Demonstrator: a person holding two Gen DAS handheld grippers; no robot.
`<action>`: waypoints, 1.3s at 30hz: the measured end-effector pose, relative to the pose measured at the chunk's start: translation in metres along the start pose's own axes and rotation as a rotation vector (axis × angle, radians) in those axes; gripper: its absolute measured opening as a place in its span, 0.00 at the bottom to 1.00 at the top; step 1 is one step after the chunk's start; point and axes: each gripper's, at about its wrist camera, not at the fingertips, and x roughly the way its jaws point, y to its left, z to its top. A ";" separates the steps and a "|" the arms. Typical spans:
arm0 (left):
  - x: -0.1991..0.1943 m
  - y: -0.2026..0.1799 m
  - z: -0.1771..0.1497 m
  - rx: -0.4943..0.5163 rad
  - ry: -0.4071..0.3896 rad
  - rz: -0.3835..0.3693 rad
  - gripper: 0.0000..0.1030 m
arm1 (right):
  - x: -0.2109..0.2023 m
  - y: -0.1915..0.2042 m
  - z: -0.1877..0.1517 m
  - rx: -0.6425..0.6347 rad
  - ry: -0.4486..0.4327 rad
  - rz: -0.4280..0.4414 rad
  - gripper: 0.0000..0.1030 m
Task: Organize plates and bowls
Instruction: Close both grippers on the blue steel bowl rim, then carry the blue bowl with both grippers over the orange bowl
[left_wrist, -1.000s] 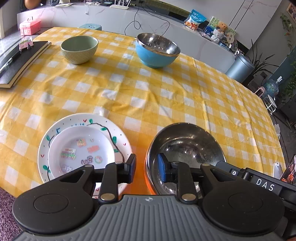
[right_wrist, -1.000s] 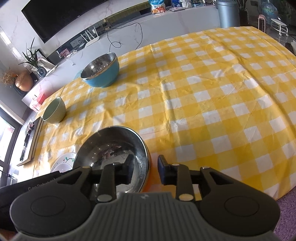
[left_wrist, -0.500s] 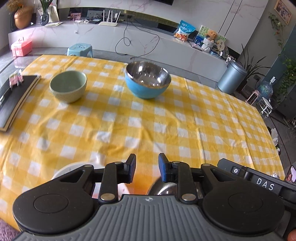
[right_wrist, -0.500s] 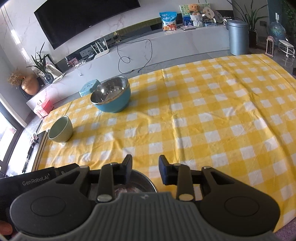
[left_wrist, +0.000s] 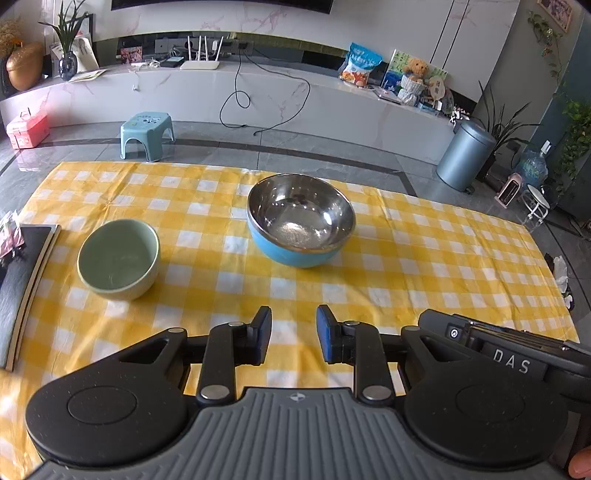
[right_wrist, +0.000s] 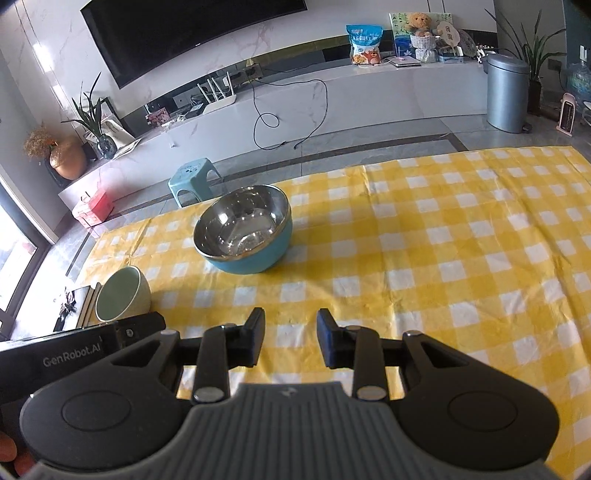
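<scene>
Left gripper (left_wrist: 293, 334) and right gripper (right_wrist: 290, 338) gape emptily; blue bowl (left_wrist: 300, 220) ahead.

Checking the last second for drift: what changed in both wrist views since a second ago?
Both grippers pulled up and away from the near table edge: the steel bowl and the decorated plates that sat under them have dropped out of both views. Nothing was gripped or released; the left gripper and right gripper have gaps as before, empty. The green bowl and blue bowl have not moved on the checked tablecloth.
</scene>
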 end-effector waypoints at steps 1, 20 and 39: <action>0.006 0.003 0.006 -0.002 0.010 0.000 0.29 | 0.006 0.002 0.007 -0.001 0.004 0.000 0.30; 0.093 0.039 0.072 -0.131 0.017 0.003 0.37 | 0.112 0.016 0.078 0.057 0.064 -0.050 0.29; 0.121 0.038 0.070 -0.111 0.041 0.039 0.12 | 0.147 0.018 0.076 0.083 0.105 -0.058 0.13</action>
